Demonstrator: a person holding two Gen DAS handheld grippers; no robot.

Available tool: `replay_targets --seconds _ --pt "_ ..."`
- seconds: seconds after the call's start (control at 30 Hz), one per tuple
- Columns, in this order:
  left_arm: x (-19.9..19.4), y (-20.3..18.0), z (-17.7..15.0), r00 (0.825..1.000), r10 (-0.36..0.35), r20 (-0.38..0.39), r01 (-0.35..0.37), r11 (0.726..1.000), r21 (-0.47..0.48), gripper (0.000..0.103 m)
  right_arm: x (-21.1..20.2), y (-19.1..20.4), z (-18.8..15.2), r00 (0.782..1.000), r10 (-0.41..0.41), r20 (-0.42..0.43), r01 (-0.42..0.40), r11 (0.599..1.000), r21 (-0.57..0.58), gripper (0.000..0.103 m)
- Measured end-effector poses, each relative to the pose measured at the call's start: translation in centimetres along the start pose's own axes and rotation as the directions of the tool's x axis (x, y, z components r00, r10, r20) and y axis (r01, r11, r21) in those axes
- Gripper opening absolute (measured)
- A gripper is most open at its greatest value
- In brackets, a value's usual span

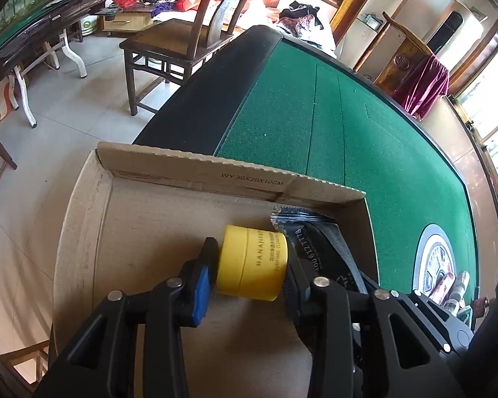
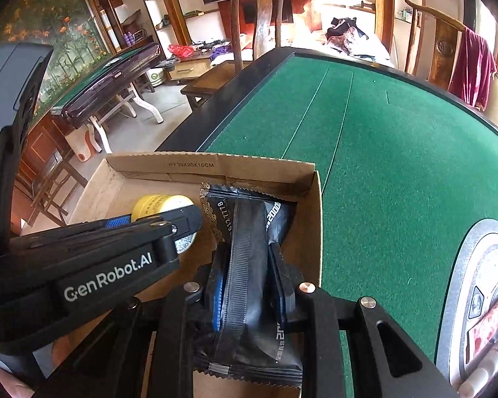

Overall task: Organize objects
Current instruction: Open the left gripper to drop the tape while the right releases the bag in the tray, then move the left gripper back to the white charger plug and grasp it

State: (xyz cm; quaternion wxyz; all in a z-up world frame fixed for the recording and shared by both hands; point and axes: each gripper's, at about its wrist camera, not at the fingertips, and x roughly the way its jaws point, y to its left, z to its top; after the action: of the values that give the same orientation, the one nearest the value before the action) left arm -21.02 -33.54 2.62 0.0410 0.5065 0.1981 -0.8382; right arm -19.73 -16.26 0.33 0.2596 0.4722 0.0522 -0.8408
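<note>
Yellow jar (image 1: 252,262) on its side in box (image 1: 83,232), axis across left tool (image 1: 249,265), pads loosened. Black packet (image 2: 249,265) lengthwise, clenched by right tool (image 2: 249,285).

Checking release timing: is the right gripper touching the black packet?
Touching. Right wrist view: the right gripper pads press both sides of the black packet, pinched over the cardboard box.

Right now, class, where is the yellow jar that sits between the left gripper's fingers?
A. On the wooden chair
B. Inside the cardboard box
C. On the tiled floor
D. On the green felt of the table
B: the yellow jar lies on its side within the walls of the cardboard box, beside the black packet.
</note>
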Motion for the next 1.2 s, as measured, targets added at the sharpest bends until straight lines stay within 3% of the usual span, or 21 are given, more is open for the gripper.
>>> replay_targets --seconds 0.03,0.13,0.4,0.7,1.2 --pt "0.0 0.0 0.0 1.0 -0.002 0.003 0.002 1.0 0.001 0.051 0.0 0.0 0.0 1.0 0.002 -0.003 -0.002 1.0 -0.002 0.028" --pt "-0.3 0.0 0.0 1.0 -0.005 0.018 0.005 1.0 -0.001 0.061 0.0 0.0 0.0 1.0 0.005 -0.001 -0.005 1.0 -0.006 0.028" --pt "-2.2 0.4 -0.1 0.998 -0.042 0.036 0.042 0.999 -0.018 0.062 -1.4 -0.2 0.0 0.999 0.052 0.013 -0.052 0.998 0.02 0.033" --pt "-5.3 0.5 -2.5 0.995 -0.074 0.07 0.075 0.997 0.0 0.064 -5.1 -1.0 -1.2 0.994 0.097 0.042 -0.099 0.994 0.043 0.039" --pt "-10.2 -4.4 -8.1 0.984 -0.102 0.143 0.088 0.991 0.103 0.068 -11.6 -5.2 -6.3 0.985 0.147 0.086 -0.154 0.985 0.077 0.048"
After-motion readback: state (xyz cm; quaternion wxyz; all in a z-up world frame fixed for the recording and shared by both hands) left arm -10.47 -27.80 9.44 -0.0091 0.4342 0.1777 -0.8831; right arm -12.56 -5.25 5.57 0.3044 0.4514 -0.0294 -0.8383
